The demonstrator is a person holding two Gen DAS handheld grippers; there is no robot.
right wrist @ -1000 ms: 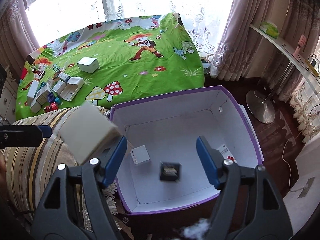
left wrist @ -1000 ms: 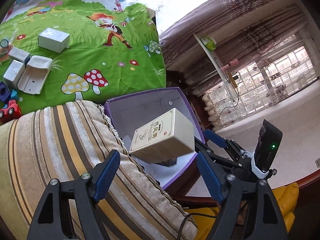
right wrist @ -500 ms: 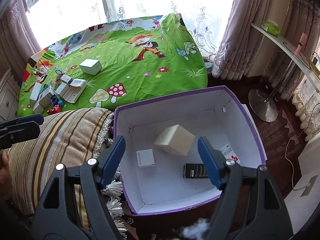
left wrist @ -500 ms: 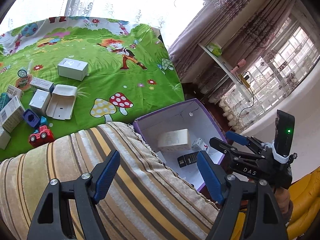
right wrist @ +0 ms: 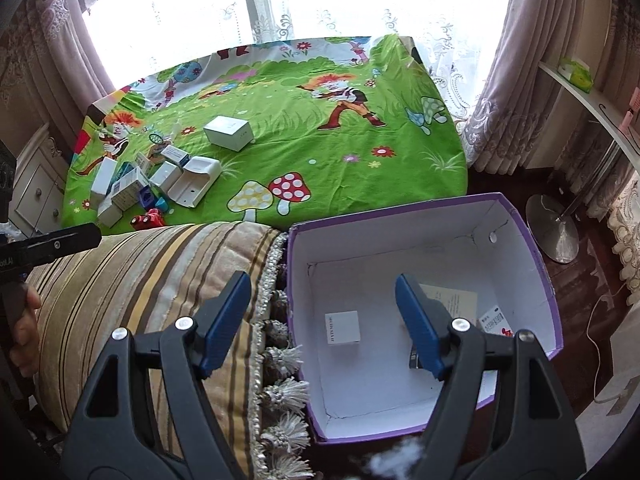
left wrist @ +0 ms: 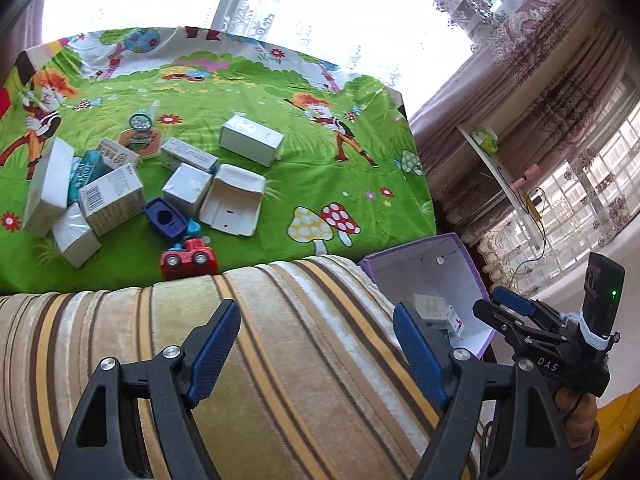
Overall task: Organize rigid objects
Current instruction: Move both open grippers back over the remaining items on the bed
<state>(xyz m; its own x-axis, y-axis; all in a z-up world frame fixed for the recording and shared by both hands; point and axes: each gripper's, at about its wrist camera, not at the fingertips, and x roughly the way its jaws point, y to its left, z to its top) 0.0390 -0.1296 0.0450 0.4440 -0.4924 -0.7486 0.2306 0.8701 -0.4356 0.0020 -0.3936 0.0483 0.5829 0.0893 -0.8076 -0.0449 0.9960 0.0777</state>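
Purple cardboard box [right wrist: 532, 248] with a white inside stands beside the striped velvet cushion [right wrist: 152, 276], holding a small white square carton [right wrist: 343, 327], a beige carton [right wrist: 460, 300] and a red-and-white printed packet [right wrist: 496, 320]. The left tongs [left wrist: 316, 350] hang spread over the cushion, nothing between them. The right tongs [right wrist: 324, 322] are likewise spread and empty above the box's left edge. On the green cartoon-print cloth [left wrist: 320, 184], white cartons [left wrist: 116, 196], a lone white rectangular box [left wrist: 251, 140], a white plastic tray [left wrist: 234, 204] and a red toy car [left wrist: 188, 260] lie clustered, well apart from the box.
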